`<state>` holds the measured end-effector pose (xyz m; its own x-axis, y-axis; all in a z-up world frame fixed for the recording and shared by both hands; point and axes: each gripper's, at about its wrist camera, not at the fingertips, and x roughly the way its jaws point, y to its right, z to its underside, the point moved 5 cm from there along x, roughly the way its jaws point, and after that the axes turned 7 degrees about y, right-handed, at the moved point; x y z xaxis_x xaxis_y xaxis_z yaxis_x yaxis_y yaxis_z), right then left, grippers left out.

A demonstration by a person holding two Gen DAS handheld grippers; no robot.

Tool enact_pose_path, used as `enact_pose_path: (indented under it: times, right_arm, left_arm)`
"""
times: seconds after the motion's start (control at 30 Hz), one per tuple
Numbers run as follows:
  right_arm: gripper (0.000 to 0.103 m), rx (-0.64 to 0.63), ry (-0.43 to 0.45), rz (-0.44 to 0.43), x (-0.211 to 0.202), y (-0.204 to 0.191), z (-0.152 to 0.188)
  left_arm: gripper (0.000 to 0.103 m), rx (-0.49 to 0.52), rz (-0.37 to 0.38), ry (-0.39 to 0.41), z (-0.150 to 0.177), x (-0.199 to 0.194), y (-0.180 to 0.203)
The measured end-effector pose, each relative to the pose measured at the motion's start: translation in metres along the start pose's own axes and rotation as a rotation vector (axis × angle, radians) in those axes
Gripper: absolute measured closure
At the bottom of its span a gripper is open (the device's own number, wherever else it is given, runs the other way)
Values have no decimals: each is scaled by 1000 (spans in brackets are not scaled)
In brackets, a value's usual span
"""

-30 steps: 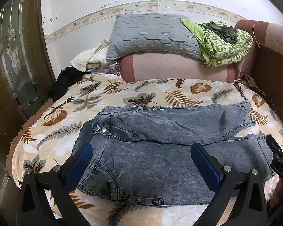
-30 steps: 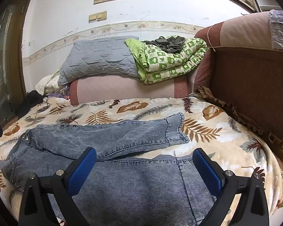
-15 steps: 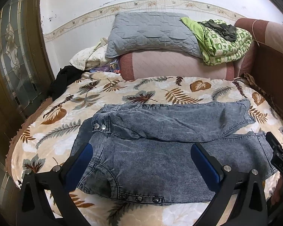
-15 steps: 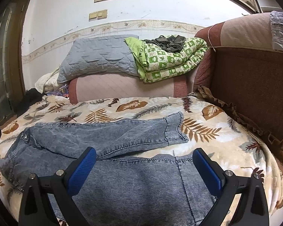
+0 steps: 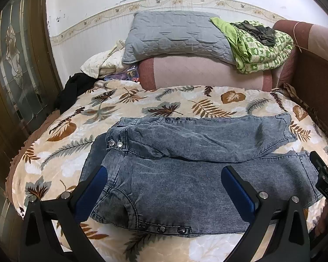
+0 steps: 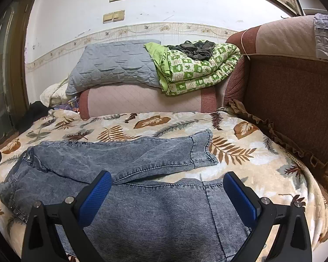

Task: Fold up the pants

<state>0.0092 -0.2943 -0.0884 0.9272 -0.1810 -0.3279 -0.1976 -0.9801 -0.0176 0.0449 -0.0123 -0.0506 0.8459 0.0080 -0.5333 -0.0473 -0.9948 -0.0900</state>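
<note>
I see one pair of grey-blue washed denim pants point(image 5: 185, 174) lying flat on the bed's leaf-printed cream blanket point(image 5: 65, 148), its two legs pointing right. My left claw point(image 5: 164, 187) and right claw point(image 6: 167, 193) both hover above it, jaws spread wide, gripping nothing.

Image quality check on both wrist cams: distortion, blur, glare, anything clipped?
Left wrist: strong fisheye, wall border bows, black vignette corners; pants sharp, light even, no glare. Right wrist: same barrel bend, sofa back curves; pants crisp, no motion blur, soft shadow under the open tool.
</note>
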Motion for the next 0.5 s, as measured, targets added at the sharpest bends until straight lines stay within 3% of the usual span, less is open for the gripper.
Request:
enact_pose_path:
  times: [0.5]
  right_arm:
    - [0, -23, 25, 14, -8, -18, -1]
  left_arm:
    - [0, 0, 0, -13, 5, 5, 10]
